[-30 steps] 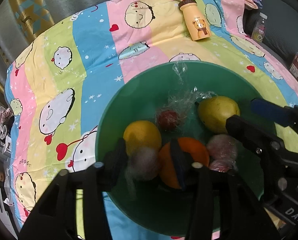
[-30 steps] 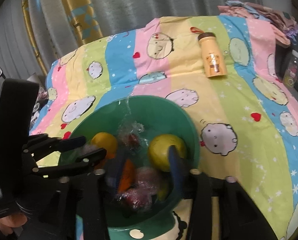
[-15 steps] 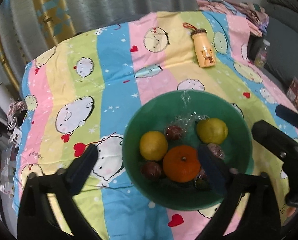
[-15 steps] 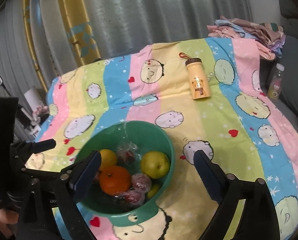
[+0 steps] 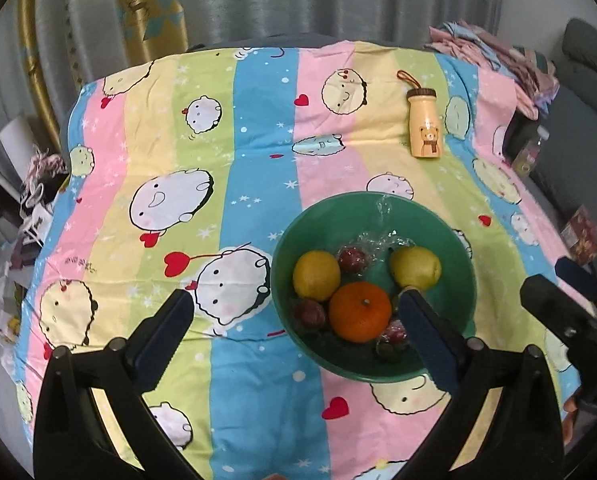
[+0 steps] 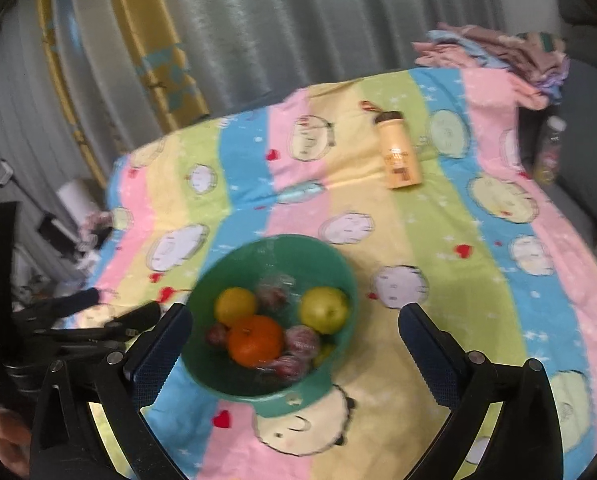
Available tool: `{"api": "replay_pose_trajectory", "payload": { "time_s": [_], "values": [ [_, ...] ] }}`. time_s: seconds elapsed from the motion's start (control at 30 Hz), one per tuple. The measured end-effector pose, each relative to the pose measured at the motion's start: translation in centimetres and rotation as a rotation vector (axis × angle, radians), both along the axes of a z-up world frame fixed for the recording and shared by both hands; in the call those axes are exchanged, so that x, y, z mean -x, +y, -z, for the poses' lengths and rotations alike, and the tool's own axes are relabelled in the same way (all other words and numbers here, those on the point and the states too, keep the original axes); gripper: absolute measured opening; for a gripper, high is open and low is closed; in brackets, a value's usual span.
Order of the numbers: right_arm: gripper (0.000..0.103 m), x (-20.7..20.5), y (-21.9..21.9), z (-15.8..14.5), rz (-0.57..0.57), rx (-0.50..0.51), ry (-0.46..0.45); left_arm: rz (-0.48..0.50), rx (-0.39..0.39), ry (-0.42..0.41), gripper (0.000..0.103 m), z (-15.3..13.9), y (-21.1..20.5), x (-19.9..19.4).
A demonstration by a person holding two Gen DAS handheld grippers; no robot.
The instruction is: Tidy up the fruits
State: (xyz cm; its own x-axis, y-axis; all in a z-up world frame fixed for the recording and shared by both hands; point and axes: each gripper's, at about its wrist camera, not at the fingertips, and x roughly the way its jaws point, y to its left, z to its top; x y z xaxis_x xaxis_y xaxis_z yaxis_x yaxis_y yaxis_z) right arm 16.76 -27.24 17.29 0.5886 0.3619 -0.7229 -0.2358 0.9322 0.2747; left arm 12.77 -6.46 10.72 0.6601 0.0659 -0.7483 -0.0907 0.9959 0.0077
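Both claws risen off the fruit since a second ago, left gripper (image 5: 294,328) wide open, right gripper (image 6: 294,340) opening, both empty; orange (image 5: 360,312) sits mid green bowl (image 5: 454,248), firm, smooth, likely rolls — pinch across its widest part.

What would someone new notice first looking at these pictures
The green bowl of fruit stands out, sitting on the bright striped cartoon cloth, with an orange at the front between a lemon and a yellow-green pear. Behind it, a small yellow bottle with a bear picture lies on its side. The left gripper and right gripper hang open above the cloth, holding nothing.
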Motion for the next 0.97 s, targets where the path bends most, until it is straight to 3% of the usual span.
{"api": "replay_pose_trajectory", "payload": {
  "time_s": [0.17, 0.37, 0.6, 0.97],
  "values": [
    [0.102, 0.0, -0.4, -0.6, -0.035, 0.015, 0.004, -0.053, -0.091, -0.013, 0.103, -1.0, -0.4, 0.6],
    [0.102, 0.3, -0.1, -0.8, -0.037, 0.041, 0.013, -0.051, -0.111, -0.012, 0.103, -1.5, -0.6, 0.9],
    [0.102, 0.4, 0.6, -0.6, -0.044, 0.096, 0.018, -0.059, -0.084, -0.008, 0.103, -2.0, -0.6, 0.8],
    [0.102, 0.4, 1.2, -0.4, -0.072, 0.091, 0.027, -0.032, -0.035, -0.027, 0.103, -2.6, -1.4, 0.6]
  ]
}}
